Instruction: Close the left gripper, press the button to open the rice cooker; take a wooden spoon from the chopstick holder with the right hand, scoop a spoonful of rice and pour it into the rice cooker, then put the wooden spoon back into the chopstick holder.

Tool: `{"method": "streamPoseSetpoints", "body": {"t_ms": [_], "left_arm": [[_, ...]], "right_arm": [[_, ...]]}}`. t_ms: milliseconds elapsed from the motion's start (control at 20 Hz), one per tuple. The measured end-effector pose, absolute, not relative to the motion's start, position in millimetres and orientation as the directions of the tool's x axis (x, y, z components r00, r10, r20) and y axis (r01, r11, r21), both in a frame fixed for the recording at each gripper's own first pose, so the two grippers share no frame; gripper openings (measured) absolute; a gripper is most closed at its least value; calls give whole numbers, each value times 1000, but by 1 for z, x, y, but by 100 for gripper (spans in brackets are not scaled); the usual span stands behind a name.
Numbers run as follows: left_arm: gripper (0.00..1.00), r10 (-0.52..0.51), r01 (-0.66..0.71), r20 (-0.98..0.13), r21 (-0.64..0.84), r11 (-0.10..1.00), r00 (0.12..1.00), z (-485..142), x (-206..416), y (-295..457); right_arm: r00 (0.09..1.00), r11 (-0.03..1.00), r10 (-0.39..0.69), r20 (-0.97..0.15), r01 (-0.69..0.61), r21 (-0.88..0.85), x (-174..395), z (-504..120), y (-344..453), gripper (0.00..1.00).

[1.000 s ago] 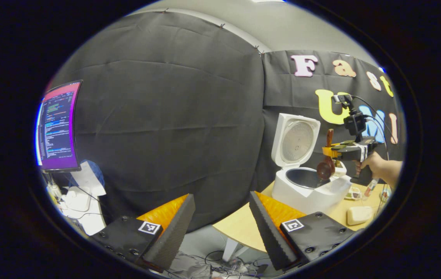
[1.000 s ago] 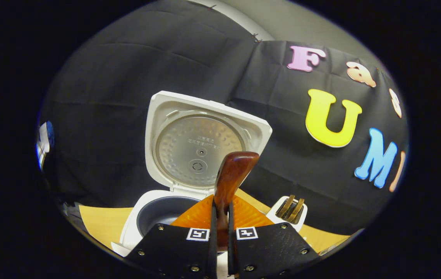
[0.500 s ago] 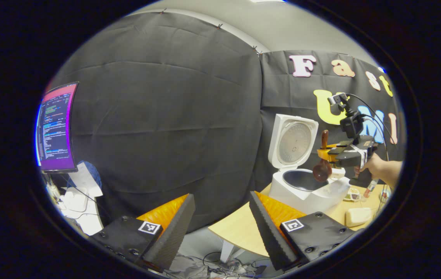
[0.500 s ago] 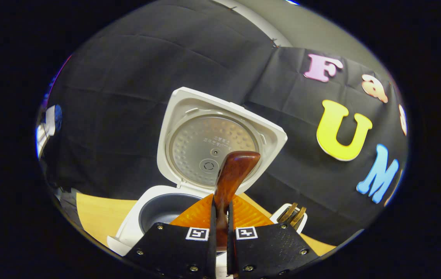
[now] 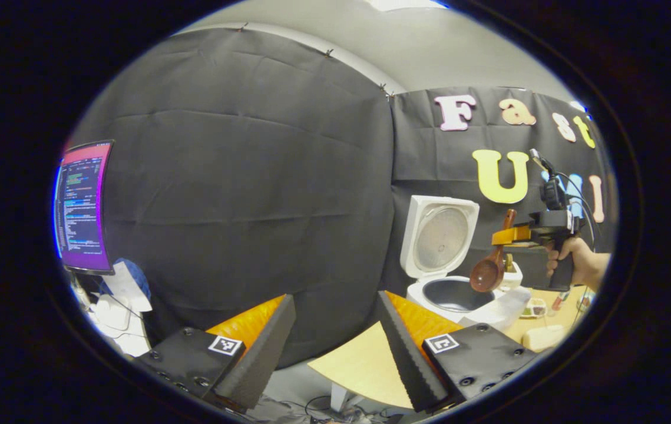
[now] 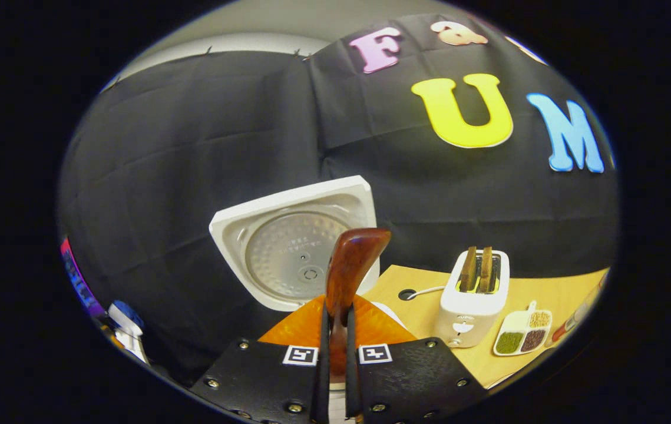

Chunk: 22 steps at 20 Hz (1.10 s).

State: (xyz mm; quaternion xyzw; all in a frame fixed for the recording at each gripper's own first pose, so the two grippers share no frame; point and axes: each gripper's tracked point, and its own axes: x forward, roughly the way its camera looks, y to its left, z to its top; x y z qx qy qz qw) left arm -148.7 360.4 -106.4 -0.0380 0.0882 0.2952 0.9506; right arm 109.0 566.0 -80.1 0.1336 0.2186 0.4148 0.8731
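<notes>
Black cloth is hanging all around the booth, and a pale wooden desk (image 5: 364, 368) is standing in front of it. On the desk a white rice cooker (image 5: 459, 294) is sitting with its lid (image 5: 438, 235) standing straight up, leaving the dark inner pot (image 5: 456, 292) uncovered.

In the left gripper view, the left gripper (image 5: 335, 347) is hanging off the near left corner of the desk, its jaws spread wide with nothing between them. Far to the right, a hand (image 5: 574, 262) is holding the right gripper (image 5: 509, 237) out level above the cooker. Its jaws are clenching the handle of a wooden spoon (image 5: 488, 271), which is hanging at a slant with the bowl end down, over the right side of the pot.

In the right gripper view, the spoon's handle (image 6: 350, 265) is sticking up from between the right gripper's (image 6: 335, 359) tightly pinched jaws, in front of the raised lid (image 6: 297, 244). To the right of the cooker a white toaster (image 6: 473, 294) is standing with two slices of bread poking out of the top. Just beside it, nearer the right edge, a small divided dish (image 6: 522, 337) is holding grains in separate compartments.

Off to the far left, beyond the desk, a monitor (image 5: 82, 206) is glowing.
</notes>
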Motion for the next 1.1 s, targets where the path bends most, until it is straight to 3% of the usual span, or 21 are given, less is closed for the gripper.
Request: {"method": "streamPoseSetpoints", "body": {"t_ms": [450,1100], "left_arm": [[99,469,-474,-95,-33,880,878,-65,-96,321],[97,338,-338,-16,-40,940,941,-17,-57,220]], "right_arm": [[695,701,688,-207,-564,437,137,-32,443,11],[856,848,458,-239,-341,405,155,-47,237,11]]}}
